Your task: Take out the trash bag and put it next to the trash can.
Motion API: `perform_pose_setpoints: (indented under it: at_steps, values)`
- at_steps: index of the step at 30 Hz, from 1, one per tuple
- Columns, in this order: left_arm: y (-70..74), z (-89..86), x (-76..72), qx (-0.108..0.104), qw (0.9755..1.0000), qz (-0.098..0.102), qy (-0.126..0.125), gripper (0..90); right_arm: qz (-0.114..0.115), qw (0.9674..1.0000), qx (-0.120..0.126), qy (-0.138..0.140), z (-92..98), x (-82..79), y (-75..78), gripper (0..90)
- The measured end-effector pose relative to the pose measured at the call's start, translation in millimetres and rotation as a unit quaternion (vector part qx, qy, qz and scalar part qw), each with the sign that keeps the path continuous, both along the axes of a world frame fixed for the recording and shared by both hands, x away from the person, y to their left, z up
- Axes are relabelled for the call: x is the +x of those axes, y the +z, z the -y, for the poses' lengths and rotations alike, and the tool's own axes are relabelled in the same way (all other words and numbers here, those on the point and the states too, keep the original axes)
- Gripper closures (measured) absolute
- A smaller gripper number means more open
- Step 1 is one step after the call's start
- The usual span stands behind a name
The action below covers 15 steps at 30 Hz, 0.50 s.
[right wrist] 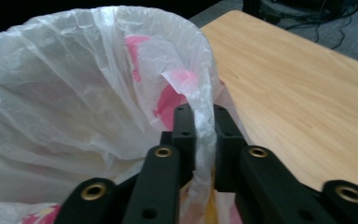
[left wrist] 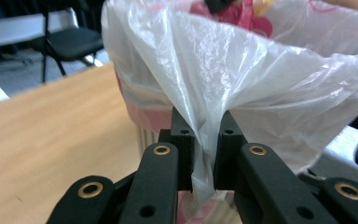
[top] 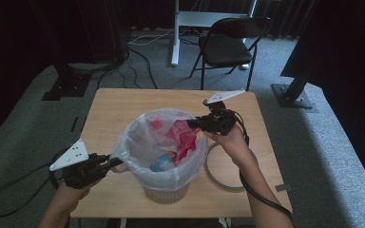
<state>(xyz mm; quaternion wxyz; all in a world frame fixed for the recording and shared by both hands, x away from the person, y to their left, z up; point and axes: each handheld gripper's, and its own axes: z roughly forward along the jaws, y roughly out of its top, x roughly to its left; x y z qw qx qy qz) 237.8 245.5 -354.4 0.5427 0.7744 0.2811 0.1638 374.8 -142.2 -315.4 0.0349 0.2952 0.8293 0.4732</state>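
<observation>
Left gripper (top: 116, 163) fingers pinch plastic bag (top: 138, 137) rim; right gripper (top: 193, 123) fingers pinch opposite rim. Bin (top: 166, 194) mostly hidden by bag; contents btwn fingers unclear.

I note a light wood bench (top: 114, 107) centred in the high view, standing on grey carpet. Directly on it: a small bin (top: 165, 192) lined with a clear bag (top: 138, 137), lower centre of the frame, and a grey ring (top: 214, 175) lying flat just right of the bin, near the bench's lower right edge.
</observation>
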Motion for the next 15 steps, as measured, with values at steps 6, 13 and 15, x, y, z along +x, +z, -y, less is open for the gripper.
perform_pose_setpoints:
  at_steps: [6,13,15]
  values:
    - [24.8,9.3,5.1,-0.001,0.9998,0.021,-0.007,82.3,0.015,0.9998,0.015,0.000,-2.6,2.1,13.6,88.7]
    - [51.1,24.4,13.4,-0.023,0.9990,0.034,-0.017,82.3,0.022,0.9959,0.065,0.059,-7.4,-4.7,41.9,88.9]
    - [55.9,31.4,13.4,-0.023,0.9987,0.043,-0.016,82.3,0.009,0.9845,0.133,0.113,-3.6,-8.7,51.3,88.9]
